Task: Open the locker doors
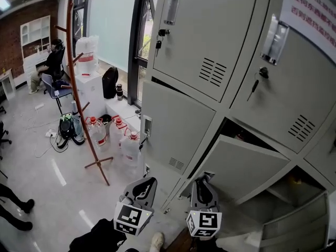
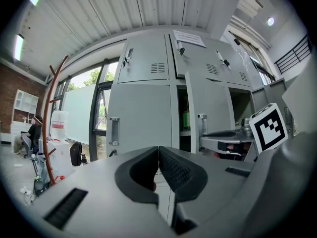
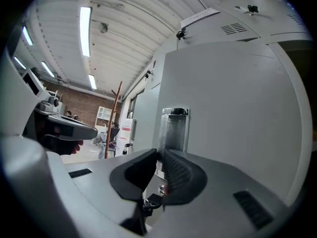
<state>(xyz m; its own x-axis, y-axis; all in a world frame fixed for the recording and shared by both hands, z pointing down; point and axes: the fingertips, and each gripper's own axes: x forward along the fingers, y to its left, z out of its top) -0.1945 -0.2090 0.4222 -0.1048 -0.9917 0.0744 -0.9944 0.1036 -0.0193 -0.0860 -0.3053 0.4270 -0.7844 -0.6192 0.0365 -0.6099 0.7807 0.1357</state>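
Altogether two grippers [image 1: 150, 182] [image 1: 205, 177], one gripped handle [image 3: 176, 125]

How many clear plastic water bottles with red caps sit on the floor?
3 red-capped clear plastic bottles in the head view: left, middle, and one nearest the grey metal lockers. Others may be hidden.
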